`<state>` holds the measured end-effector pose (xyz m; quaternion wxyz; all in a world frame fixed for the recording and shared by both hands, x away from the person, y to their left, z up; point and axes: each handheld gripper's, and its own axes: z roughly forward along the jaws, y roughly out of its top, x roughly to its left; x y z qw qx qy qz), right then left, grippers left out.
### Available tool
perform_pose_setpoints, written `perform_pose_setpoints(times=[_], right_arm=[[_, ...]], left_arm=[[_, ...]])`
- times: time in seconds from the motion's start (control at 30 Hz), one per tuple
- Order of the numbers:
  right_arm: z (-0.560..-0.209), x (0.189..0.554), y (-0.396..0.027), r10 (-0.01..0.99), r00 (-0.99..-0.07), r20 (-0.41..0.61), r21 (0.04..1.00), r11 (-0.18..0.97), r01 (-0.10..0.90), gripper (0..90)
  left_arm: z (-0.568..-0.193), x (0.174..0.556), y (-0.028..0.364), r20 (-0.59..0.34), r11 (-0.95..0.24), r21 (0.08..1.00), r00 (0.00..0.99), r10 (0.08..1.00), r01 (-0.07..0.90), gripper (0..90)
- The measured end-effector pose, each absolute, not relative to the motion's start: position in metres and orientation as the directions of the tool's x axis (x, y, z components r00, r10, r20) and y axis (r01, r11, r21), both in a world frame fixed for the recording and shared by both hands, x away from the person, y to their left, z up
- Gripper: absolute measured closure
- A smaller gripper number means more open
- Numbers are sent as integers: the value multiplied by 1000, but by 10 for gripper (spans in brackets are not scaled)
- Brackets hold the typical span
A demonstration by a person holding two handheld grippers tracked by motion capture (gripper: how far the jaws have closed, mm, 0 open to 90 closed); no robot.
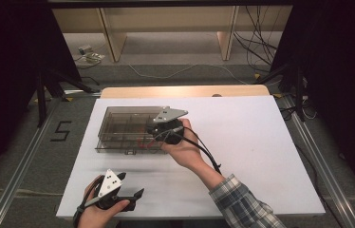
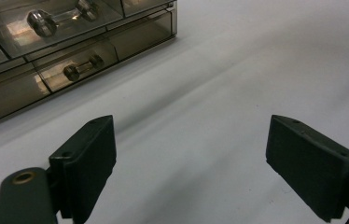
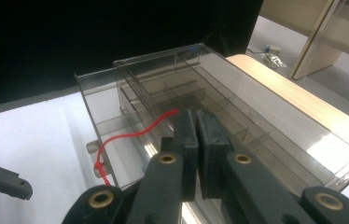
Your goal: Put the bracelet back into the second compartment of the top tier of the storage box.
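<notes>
A smoky transparent compartment box (image 1: 118, 128) stands on the white table top (image 1: 242, 142), left of middle. My right gripper (image 1: 155, 132) reaches over the box's right end. In the right gripper view its jaws are pressed together (image 3: 196, 119) on the end of a red string (image 3: 130, 135), which runs down to the box's front wall. My left gripper (image 1: 133, 185) rests near the table's front edge, its jaws wide apart (image 2: 191, 163) over bare table. The box (image 2: 70, 46) lies ahead of it, with small metal dumbbell-shaped parts (image 2: 77, 70) in its compartments.
A wooden strip (image 1: 185, 91) borders the table's far edge. Beyond it are wooden shelf legs (image 1: 111, 38) and loose cables (image 1: 256, 42) on the floor. Metal rails (image 1: 19, 166) run along both sides, with a "5" marked (image 1: 60, 130) on the floor.
</notes>
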<state>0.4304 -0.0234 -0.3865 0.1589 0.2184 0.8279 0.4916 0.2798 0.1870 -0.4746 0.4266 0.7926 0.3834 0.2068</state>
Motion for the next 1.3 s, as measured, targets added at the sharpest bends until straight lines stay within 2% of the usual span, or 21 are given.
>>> perform_pose_setpoints(times=[1.3], right_arm=[[-390, 436, 0, 510, -858, -59, 871, 447, 206, 878]], left_arm=[[-475, 280, 187, -3, -340, 835, 621, 784, 433, 159]])
